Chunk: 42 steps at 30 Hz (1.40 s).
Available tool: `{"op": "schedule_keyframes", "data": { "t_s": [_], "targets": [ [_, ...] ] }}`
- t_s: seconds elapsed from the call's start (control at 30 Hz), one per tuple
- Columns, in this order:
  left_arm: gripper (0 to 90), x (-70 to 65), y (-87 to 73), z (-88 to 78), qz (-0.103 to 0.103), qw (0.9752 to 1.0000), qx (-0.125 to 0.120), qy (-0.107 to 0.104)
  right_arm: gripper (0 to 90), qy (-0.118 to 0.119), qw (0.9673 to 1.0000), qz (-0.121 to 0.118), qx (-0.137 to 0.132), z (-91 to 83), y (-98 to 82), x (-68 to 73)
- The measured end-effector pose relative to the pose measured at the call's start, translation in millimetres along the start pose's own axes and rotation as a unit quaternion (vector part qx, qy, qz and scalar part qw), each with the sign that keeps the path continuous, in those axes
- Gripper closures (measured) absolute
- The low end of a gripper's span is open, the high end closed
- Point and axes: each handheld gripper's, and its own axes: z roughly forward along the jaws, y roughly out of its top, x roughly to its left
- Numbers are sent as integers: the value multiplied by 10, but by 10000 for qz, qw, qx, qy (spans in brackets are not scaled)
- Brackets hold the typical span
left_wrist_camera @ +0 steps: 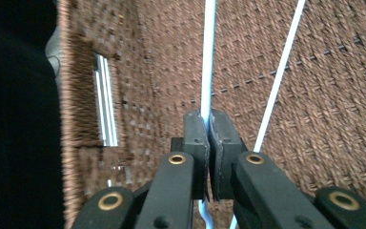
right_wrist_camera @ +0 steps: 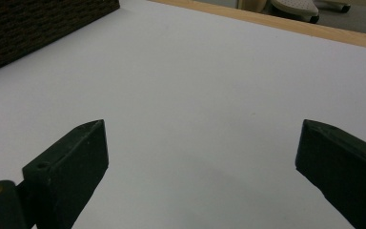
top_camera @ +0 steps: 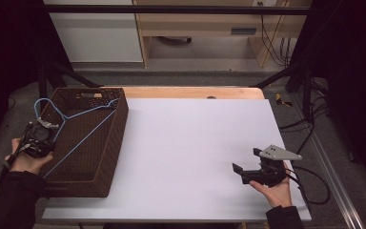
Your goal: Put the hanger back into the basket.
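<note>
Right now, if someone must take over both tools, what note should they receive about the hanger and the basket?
Left tool: shut on the blue wire hanger, pinching one wire near its hook end, over the left edge of the brown woven basket.
Right tool: open, holding nothing, low over the bare white table at the right.
Hanger: it lies tilted across the basket's opening, with the far corner on the rim; whether it touches the bottom I cannot tell.
Done: hanger gripped and brought to the basket.
Left: probably lower it fully inside, then release.
</note>
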Motion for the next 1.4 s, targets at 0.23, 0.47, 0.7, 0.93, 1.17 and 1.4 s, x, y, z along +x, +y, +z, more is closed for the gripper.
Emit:
{"op": "schedule_keyframes", "data": {
  "t_s": [0.23, 0.47, 0.7, 0.93, 1.17, 1.4],
  "targets": [
    [861, -64, -23, 121, -4, 9992, 242, -317, 45, -3, 10000, -12, -6, 2, 0, -1],
    [654, -31, -74, -165, -280, 9963, -518, -628, 44, 17, 10000, -11, -51, -6, 2, -6],
    [404, -238, -177, -501, -408, 9690, -2039, -1336, 43, 49, 9999, 62, -151, -17, 8, -4],
    [220, -508, -263, -661, -495, 9188, -3089, -2409, 41, 65, 9998, 73, -185, -36, 8, -7],
    [105, -766, -307, -672, -192, 9008, -3344, -2764, 37, 100, 9996, 95, -258, -47, 6, -3],
    [94, -932, -337, -613, -25, 8954, -3378, -2899, 36, 108, 9994, 88, -324, -86, 2, -10]
  ]
}}
